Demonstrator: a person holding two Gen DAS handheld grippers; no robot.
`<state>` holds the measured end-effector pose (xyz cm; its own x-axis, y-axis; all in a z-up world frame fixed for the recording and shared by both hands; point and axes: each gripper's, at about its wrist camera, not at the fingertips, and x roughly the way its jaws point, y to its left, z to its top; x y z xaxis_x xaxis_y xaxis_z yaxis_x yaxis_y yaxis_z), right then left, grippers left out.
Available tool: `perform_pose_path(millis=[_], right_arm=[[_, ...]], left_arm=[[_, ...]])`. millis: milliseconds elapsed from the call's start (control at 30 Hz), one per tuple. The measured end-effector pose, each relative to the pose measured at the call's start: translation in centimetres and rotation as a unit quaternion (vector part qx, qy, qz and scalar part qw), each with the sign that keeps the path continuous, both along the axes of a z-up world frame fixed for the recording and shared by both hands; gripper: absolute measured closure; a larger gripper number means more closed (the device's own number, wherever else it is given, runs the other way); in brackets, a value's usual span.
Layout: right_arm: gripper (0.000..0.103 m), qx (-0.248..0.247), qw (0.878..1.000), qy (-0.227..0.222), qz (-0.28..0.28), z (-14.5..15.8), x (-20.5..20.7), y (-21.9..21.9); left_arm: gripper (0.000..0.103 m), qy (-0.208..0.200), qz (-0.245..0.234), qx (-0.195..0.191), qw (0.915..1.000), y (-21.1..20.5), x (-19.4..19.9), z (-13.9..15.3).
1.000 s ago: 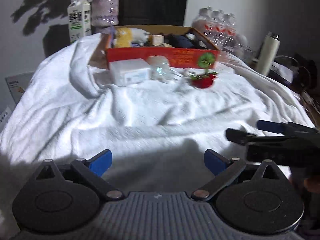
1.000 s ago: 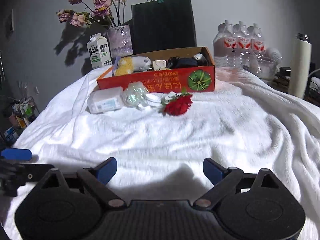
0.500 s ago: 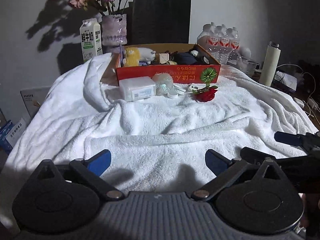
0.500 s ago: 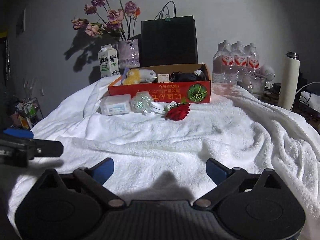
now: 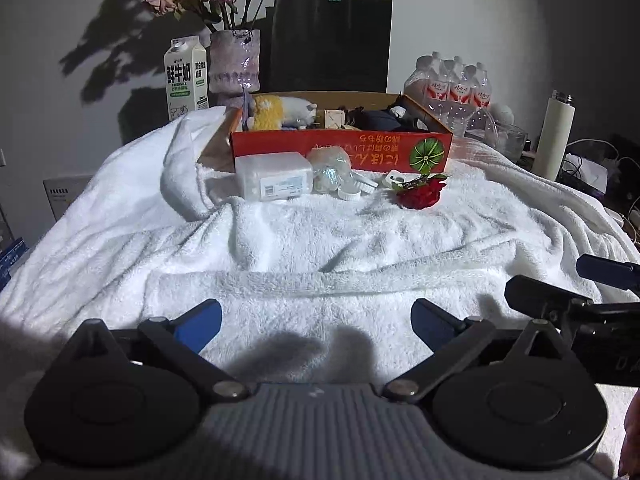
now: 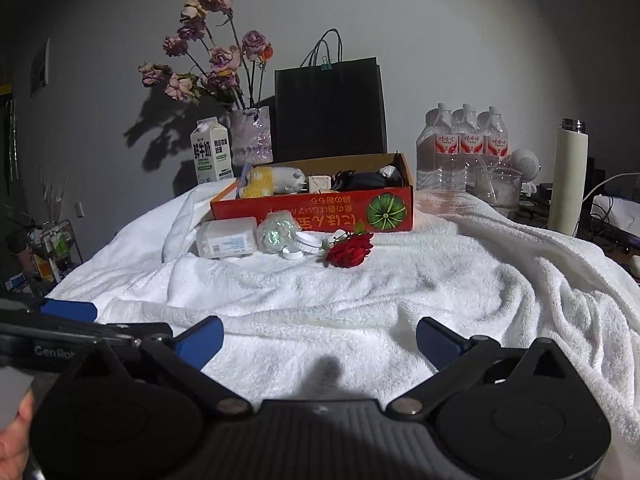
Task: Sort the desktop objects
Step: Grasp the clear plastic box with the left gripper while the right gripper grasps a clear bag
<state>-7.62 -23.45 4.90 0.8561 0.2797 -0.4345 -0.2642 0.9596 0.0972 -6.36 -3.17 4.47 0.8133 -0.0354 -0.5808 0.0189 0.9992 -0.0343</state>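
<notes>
Both sets of tongs, left tongs [image 5: 316, 322] and right tongs [image 6: 320, 338], low over the white terry towel [image 5: 320, 240], nothing between them; left spread wide, right widening to full. Straight ahead and well apart: red artificial rose [image 6: 349, 251], long axis slanting, bloom nearest and toward the right, stem end back-left by white plastic lids [image 6: 307, 242], just before the red cardboard box [image 6: 316, 210]. Right tongs judged slightly nearer.

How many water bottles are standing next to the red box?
4 show: the water bottles stand bunched in a pack on the right of the red box, in front of the wall. The right wrist view shows only three caps, so more may hide behind.
</notes>
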Motion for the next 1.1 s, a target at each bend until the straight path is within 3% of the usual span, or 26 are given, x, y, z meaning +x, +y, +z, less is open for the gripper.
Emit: perform_pose_path(millis=[367,633,833,967,1033,1100], right_arm=[[0.000,-0.031,0.999,0.021,0.001,-0.9,3.7,1.2],[0.001,-0.058,0.998,0.006,0.013,0.3,9.0,2.5],[0.012,-0.004,0.998,0.024,0.049,1.6,15.3,4.1],[0.021,0.022,0.998,0.042,0.050,1.9,19.7,5.4],[0.022,0.047,0.996,0.059,0.053,1.6,22.2,5.9],[0.029,0.065,0.992,0.085,0.063,0.9,24.8,6.7]], left_arm=[[0.000,-0.015,-0.005,0.003,0.9999,0.9,4.2,-0.1],[0.000,-0.031,-0.006,0.027,0.9991,4.1,11.6,1.2],[0.000,-0.012,-0.003,0.024,0.9996,3.4,19.9,-1.2],[0.002,-0.011,0.011,0.020,0.9997,3.5,22.0,-2.5],[0.011,-0.006,0.000,0.003,1.0000,4.0,22.0,-2.6],[0.012,-0.004,-0.003,0.002,1.0000,4.5,21.6,-2.4]])
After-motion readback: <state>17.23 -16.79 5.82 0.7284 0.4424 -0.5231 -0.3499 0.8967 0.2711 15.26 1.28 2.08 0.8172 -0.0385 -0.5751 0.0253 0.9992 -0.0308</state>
